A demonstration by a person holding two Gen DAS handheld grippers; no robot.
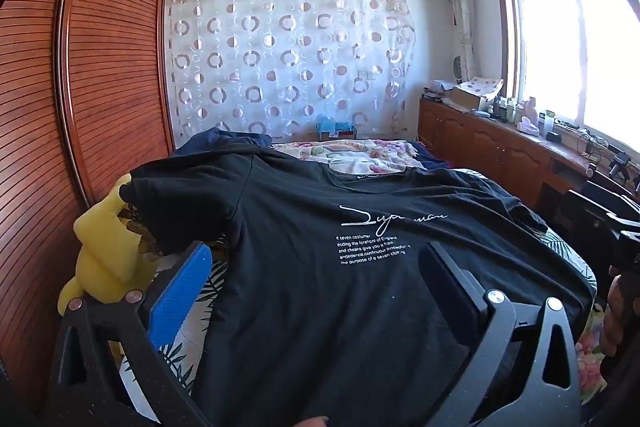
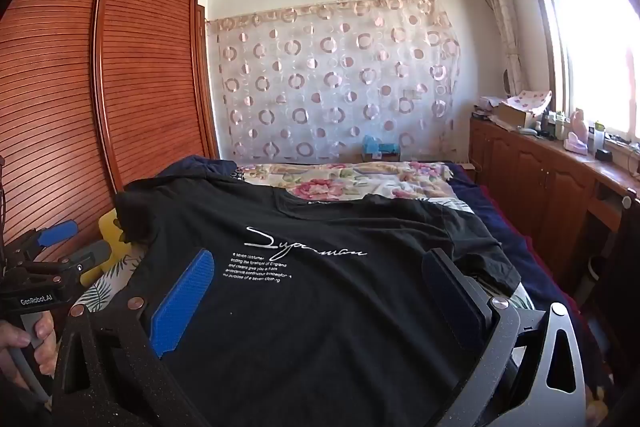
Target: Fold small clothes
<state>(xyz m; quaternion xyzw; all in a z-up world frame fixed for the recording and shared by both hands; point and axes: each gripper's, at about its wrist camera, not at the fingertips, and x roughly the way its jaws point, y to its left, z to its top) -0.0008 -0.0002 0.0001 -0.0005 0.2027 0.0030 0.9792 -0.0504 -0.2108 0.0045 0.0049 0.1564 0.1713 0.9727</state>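
A black T-shirt (image 1: 340, 267) with white script lettering lies spread face up on the bed, collar at the far end; it also shows in the right wrist view (image 2: 320, 287). My left gripper (image 1: 316, 267) is open above the shirt's lower left part, its blue pad (image 1: 180, 295) near the left sleeve. My right gripper (image 2: 320, 279) is open above the shirt's lower right part, its blue pad (image 2: 184, 303) over the chest. The left gripper also shows at the left edge of the right wrist view (image 2: 52, 247), held by a hand. Neither holds cloth.
A yellow plush toy (image 1: 104, 255) lies at the bed's left edge by the slatted wooden wardrobe (image 1: 100, 67). A floral bedspread (image 1: 360, 155) and dark clothes (image 1: 224, 139) lie beyond the collar. A wooden cabinet (image 1: 500, 139) with clutter runs under the window at right.
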